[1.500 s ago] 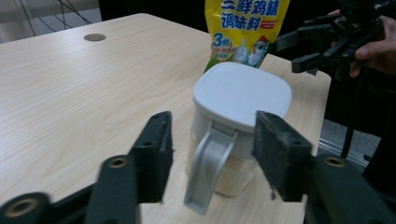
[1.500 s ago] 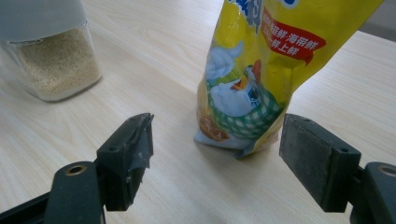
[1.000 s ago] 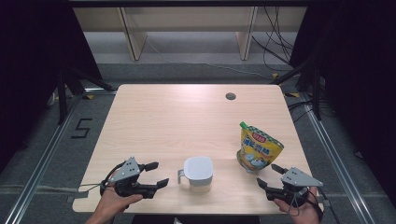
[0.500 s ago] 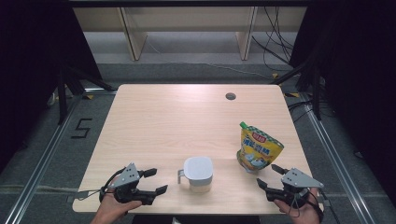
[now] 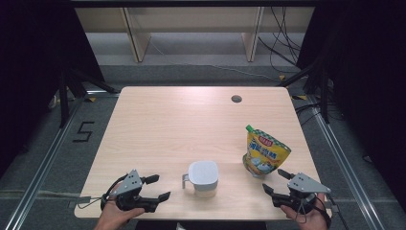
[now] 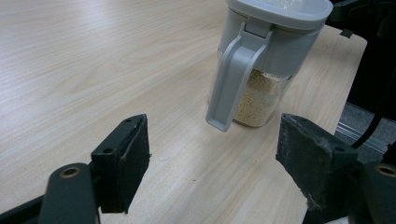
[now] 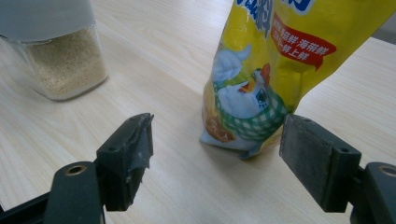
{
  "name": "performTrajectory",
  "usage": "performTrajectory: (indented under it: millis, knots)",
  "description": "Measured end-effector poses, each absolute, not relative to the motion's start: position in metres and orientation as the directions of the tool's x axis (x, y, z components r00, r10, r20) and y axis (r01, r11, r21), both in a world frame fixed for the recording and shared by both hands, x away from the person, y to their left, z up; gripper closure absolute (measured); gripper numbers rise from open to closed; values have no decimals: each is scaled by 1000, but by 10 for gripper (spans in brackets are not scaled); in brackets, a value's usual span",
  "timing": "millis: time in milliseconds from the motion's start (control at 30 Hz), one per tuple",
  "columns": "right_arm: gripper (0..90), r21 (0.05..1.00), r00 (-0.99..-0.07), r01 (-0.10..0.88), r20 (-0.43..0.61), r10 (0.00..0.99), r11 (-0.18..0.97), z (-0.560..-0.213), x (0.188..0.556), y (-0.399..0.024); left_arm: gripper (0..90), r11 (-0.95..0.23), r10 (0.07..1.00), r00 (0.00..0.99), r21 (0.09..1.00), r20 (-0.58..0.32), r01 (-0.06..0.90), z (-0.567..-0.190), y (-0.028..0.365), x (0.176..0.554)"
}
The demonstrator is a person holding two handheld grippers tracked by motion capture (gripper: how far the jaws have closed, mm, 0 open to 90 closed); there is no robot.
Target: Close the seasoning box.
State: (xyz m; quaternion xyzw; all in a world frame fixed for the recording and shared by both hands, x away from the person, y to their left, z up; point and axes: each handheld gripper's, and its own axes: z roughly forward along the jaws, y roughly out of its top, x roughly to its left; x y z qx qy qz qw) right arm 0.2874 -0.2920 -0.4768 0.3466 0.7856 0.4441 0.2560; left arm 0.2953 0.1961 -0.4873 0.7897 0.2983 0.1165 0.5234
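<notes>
A clear jug (image 5: 203,178) with a grey lid and handle stands near the table's front edge, holding pale granules. A yellow stand-up pouch (image 5: 265,153) with a green spout stands to its right. My left gripper (image 5: 160,187) rests left of the jug, open, its jaws pointing at the jug handle with nothing between them. In the left gripper view the jug (image 6: 266,60) is a short way beyond the left gripper (image 6: 215,158). My right gripper (image 5: 272,180) sits open just in front of the pouch. In the right gripper view the right gripper (image 7: 217,154) faces the pouch's (image 7: 261,70) base, the jug (image 7: 60,60) at far left.
The light wooden table (image 5: 191,124) has a small round cable hole (image 5: 236,98) at its back right. Dark floor and rails surround the table, and shelving legs stand behind it.
My left gripper has slid a little back toward the table's near edge. The right gripper, the jug and the pouch have kept still.
</notes>
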Motion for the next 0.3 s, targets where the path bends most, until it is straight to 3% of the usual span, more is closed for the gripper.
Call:
performTrajectory:
  millis: [300]
  knots:
    - [266,869,-622,330,-93,778,368,-478,289,-295,250,-268,599,789,894,-137,359,-490,194,296]
